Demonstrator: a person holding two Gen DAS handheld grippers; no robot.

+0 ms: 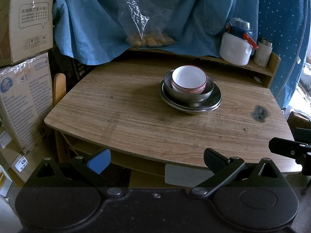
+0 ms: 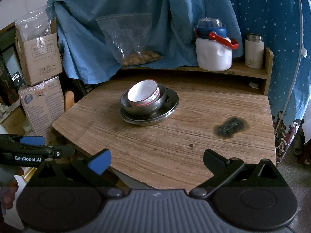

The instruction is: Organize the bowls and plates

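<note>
Dishes stacked toward the bench's rear edge
White bowl [image 1: 189,78] nests in steel bowl [image 1: 194,95] on plates [image 1: 215,102]; my left gripper [image 1: 156,160] and right gripper [image 2: 157,160] both spread, empty

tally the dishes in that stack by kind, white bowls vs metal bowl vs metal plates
white bowls with red rim: 2, nested
metal bowl: 1
metal plates: 2, judging by the rims, though the edges are hard to separate
total: 5, all in one stack on the wooden table
</note>
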